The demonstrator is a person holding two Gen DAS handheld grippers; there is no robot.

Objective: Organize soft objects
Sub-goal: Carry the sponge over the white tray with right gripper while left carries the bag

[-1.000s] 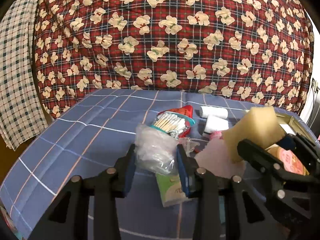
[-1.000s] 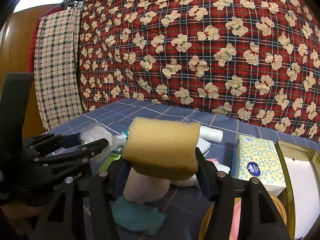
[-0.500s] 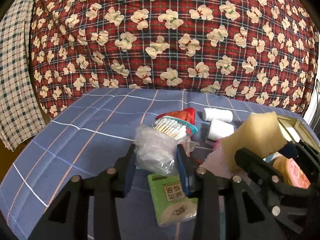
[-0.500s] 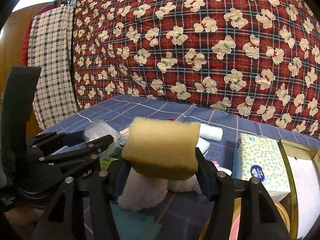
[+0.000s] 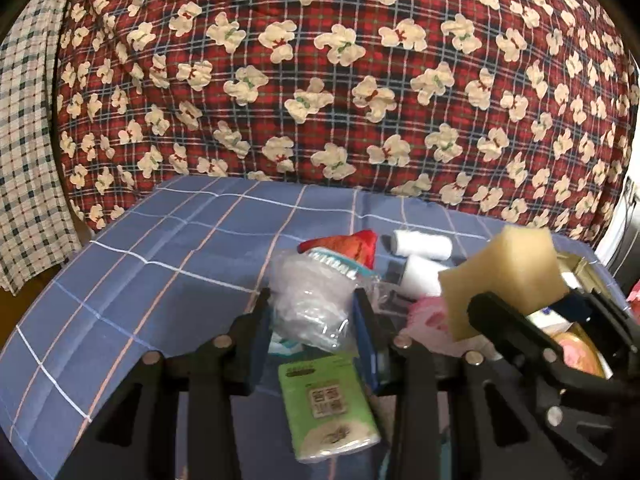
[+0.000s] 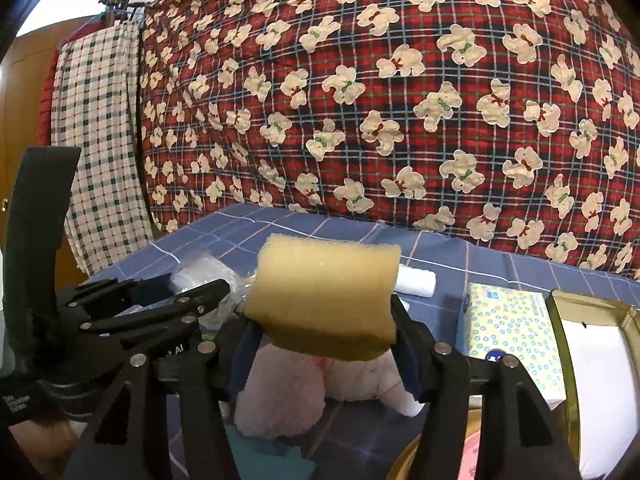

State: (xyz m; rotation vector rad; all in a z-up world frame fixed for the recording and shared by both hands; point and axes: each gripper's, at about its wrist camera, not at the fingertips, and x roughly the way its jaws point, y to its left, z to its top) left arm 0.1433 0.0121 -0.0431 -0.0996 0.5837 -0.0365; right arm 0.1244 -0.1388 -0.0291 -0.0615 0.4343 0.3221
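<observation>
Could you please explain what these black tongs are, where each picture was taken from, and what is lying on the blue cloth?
There is no robot here: a person holds a two-finger gripper in each hand, and a wide-angle camera on each one looks forward along its jaws. One picture comes from the left gripper, the other from the right gripper. The left gripper's jaws pinch a crumpled clear plastic bag. The right gripper's jaws squeeze a yellow sponge; it also shows from the left camera, off to the right. On the blue checked cloth lie a green tissue pack, two white rolls, something pink and fluffy, a dotted tissue box and an open gold tin. A red teddy-bear quilt hangs behind.
</observation>
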